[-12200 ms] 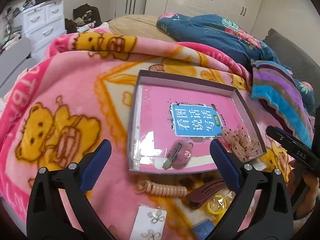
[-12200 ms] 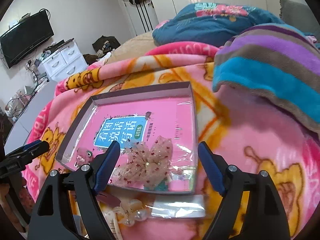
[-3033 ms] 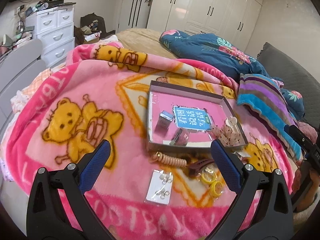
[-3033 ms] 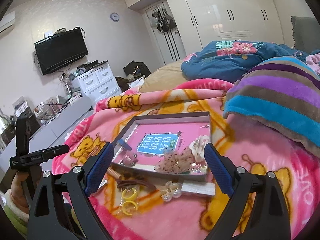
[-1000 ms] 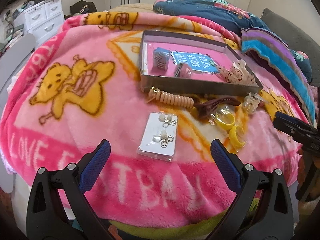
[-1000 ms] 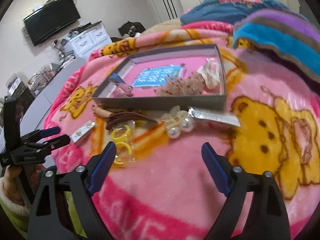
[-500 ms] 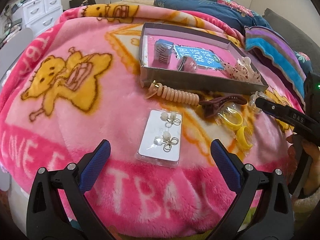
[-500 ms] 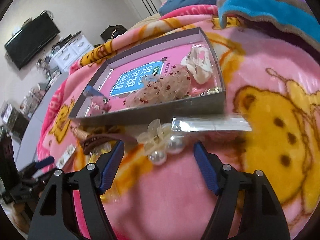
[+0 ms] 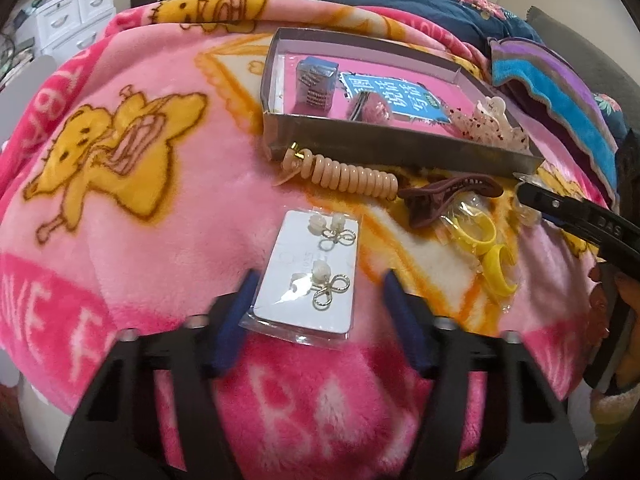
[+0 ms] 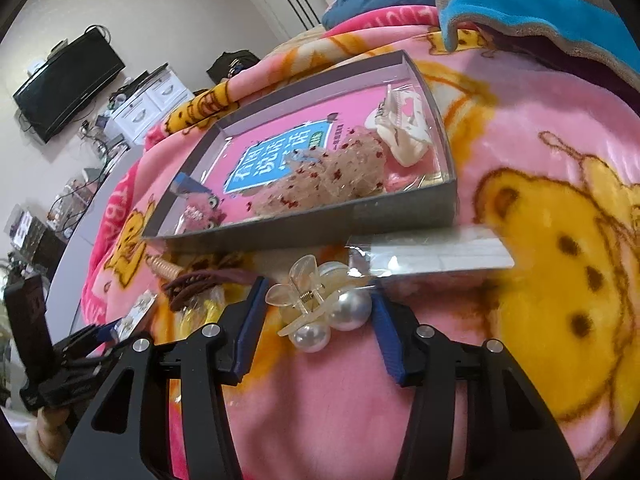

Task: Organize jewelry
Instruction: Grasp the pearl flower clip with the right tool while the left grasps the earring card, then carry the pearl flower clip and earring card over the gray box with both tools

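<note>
Both claws low over the pink blanket (image 9: 168, 216), near side of the grey tray (image 9: 400, 148).

Left claw (image 9: 316, 292): jaws have just been closing, now half-wide, straddling the earring card (image 9: 308, 280). Pads at the card's edges or a hair off; can't tell if they press. Card lies flat in a clear sleeve, near of the coiled hair tie (image 9: 344, 172).
Handling: light, thin, stiff board, slick sleeve. Take it across the short width by the edges, gently, or it bows and slips.

Right claw (image 10: 316, 312): jaws also just been closing, half-wide, around the pearl claw clip (image 10: 316, 312). Right pad looks to touch a pearl; left pad stands off. Not gripped yet, I judge.
Handling: light, brittle clear plastic, round slippery pearls. Better to pinch the clip body than the pearls.

Count, outside tray: earring card 1 (two earrings), coiled tie 1, brown claw clip (image 9: 444, 196) 1, yellow rings (image 9: 484, 248) 2, pearl clip 1, flat packet (image 10: 432, 256) 1.
In tray: four pieces visible.
</note>
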`<state>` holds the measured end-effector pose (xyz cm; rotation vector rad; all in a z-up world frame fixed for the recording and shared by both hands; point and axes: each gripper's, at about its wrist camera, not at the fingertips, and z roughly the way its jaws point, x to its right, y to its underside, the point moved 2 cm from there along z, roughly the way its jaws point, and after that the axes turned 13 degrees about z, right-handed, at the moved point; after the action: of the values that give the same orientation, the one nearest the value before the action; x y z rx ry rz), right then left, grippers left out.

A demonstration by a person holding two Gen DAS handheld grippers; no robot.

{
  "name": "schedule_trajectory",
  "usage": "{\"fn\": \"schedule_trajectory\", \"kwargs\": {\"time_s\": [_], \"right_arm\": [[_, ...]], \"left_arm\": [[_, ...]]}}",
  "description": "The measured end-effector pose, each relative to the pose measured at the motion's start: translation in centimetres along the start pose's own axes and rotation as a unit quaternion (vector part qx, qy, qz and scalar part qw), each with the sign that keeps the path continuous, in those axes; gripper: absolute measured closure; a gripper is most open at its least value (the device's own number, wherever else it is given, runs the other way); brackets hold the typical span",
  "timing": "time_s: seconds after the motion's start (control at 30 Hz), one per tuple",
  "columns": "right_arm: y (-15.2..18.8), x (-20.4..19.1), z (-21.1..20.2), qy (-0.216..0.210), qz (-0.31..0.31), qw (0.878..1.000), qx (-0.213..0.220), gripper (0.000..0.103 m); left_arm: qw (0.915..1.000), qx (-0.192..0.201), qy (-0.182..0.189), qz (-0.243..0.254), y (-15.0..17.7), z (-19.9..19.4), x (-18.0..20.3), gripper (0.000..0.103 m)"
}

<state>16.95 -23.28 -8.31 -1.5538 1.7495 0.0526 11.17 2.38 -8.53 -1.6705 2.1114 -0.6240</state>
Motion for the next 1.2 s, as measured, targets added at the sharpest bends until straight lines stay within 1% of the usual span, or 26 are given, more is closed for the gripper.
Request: {"fn": "schedule_trajectory", "kwargs": {"time_s": [0.03, 0.07, 0.1, 0.27, 0.33, 0.53, 0.8, 1.2], "right_arm": [[0.2, -0.1, -0.2, -0.002, -0.003, 1.000, -0.003, 0.054], [0.5, -0.2, -0.6, -0.004, -0.009, 1.000, -0.006, 0.054], [0.7, -0.3, -0.8, -0.004, -0.013, 1.000, -0.008, 0.054], [1.8, -1.1, -2.2, -0.017, -0.028, 0.999, -0.018, 0.054], [2.0, -1.5, -2.7, -0.023, -0.033, 0.999, -0.019, 0.054], [1.8, -3.6, -4.6, -0.046, -0.061, 0.997, -0.004, 0.054], [0.2, -5.6, -5.9, -0.067, -0.085, 0.994, 0.019, 0.054], [-3.4, -6.7, -7.3, -0.075, -0.098, 0.991, 0.059, 0.054]], "left_arm": [[1.0000, 0.001, 0.000, 0.000, 0.0, -0.1, -0.1, 0.067], [1.0000, 0.002, 0.001, -0.002, 0.0, -0.2, -0.3, 0.070], [1.0000, 0.004, 0.007, -0.006, 0.1, -0.4, -0.4, 0.072], [0.9993, 0.024, 0.023, -0.016, -0.1, -1.7, -0.5, 0.072], [0.9991, 0.033, 0.023, -0.016, -0.3, -2.4, -0.4, 0.072], [0.9977, 0.058, 0.028, -0.019, -1.3, -4.6, -0.4, 0.072], [0.9961, 0.085, 0.020, -0.017, -3.9, -6.3, -0.7, 0.072], [0.9931, 0.116, 0.016, -0.007, -8.4, -7.3, -0.7, 0.072]]}}
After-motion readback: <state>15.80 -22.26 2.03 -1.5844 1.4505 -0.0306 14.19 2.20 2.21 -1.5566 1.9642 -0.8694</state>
